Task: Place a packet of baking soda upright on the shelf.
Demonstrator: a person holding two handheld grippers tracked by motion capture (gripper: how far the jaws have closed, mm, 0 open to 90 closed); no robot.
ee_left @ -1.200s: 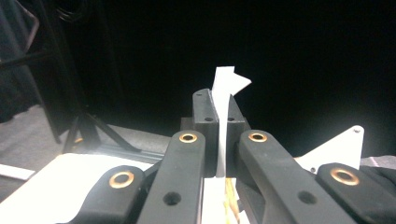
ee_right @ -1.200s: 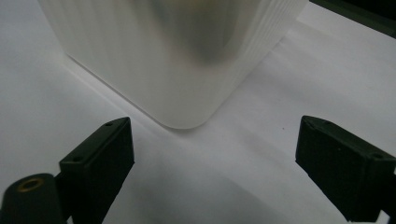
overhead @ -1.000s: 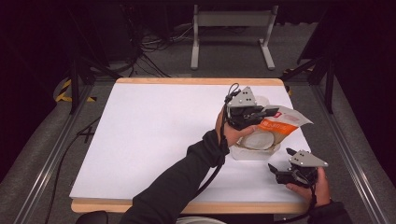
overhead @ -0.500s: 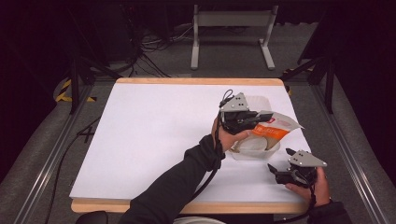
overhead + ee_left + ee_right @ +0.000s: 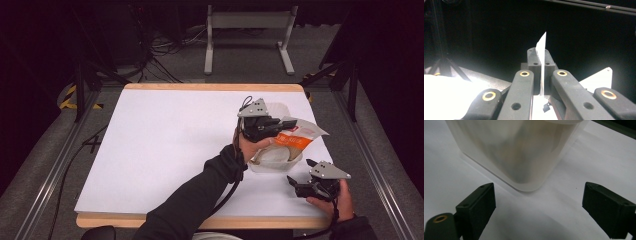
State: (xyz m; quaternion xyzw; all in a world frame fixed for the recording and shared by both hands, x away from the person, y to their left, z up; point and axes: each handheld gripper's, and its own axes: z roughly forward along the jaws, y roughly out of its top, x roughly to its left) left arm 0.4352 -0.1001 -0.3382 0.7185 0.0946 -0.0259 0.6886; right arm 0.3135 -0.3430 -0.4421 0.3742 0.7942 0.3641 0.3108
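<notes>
On my high view the table (image 5: 165, 150) is white with a pale wooden edge. Right of centre, the packet (image 5: 295, 137) is white with an orange band. The container (image 5: 272, 159) under it is translucent and milky. My left gripper (image 5: 292, 123) and right gripper (image 5: 291, 181) are black with grey top plates. Brass-coloured rivets dot the black jaws in the left gripper view.

Black grippers (image 5: 300, 181) w/ brass-ringed screws, grey triangular top plates, black sleeves (image 5: 200, 195).
</notes>
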